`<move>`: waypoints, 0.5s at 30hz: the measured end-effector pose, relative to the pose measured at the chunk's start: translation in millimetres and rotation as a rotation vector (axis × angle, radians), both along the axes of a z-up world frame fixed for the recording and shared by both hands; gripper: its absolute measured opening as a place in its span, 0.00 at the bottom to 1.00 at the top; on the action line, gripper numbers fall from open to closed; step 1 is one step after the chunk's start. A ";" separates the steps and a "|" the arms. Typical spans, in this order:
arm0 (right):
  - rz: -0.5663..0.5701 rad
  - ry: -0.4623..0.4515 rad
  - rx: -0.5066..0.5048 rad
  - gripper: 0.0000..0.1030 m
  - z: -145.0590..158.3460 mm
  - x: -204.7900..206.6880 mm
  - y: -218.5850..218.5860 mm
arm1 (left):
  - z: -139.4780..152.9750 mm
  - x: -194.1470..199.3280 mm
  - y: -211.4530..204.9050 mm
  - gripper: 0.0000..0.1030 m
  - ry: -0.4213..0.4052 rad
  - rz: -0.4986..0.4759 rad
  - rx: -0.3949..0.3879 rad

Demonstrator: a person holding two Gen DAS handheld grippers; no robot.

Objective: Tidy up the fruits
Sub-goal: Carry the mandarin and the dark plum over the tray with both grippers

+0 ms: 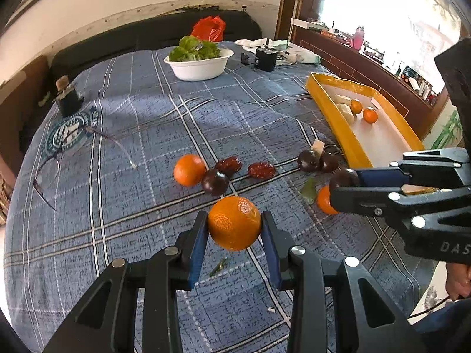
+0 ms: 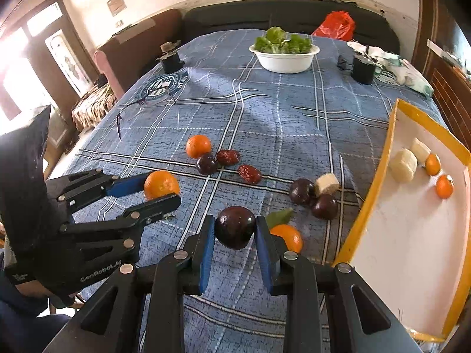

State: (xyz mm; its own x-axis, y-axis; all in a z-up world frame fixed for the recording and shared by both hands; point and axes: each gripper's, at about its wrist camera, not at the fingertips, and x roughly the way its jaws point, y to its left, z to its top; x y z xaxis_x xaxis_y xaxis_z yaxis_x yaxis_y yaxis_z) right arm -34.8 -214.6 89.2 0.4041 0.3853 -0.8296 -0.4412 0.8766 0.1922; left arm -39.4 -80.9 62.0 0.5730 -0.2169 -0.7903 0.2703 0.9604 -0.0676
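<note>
A: Left gripper (image 1: 234,225) — we're clamping an orange (image 1: 234,223), lifted off the bedspread (image 1: 147,111) near its front edge.
B: Right gripper (image 2: 235,227) — we're pinching a plum (image 2: 235,227) beside the tray's (image 2: 372,188) left wall.

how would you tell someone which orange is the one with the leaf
Start at the yellow tray on the right edge of the blue plaid cloth. Just off its near corner lies an orange, partly hidden behind the right gripper. It alone has a green leaf beside it.
</note>
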 end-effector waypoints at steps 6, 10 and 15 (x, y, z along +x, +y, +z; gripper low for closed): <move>-0.029 0.002 0.013 0.29 0.3 -6.4 -9.3 | 5.0 3.3 -8.0 0.34 -0.019 -0.025 0.026; -0.055 -0.001 0.027 0.29 2.3 -6.6 -16.7 | 8.2 2.7 -13.5 0.33 -0.032 -0.041 0.043; -0.075 -0.011 0.038 0.29 5.6 -8.2 -24.1 | 12.1 3.2 -20.2 0.34 -0.044 -0.058 0.058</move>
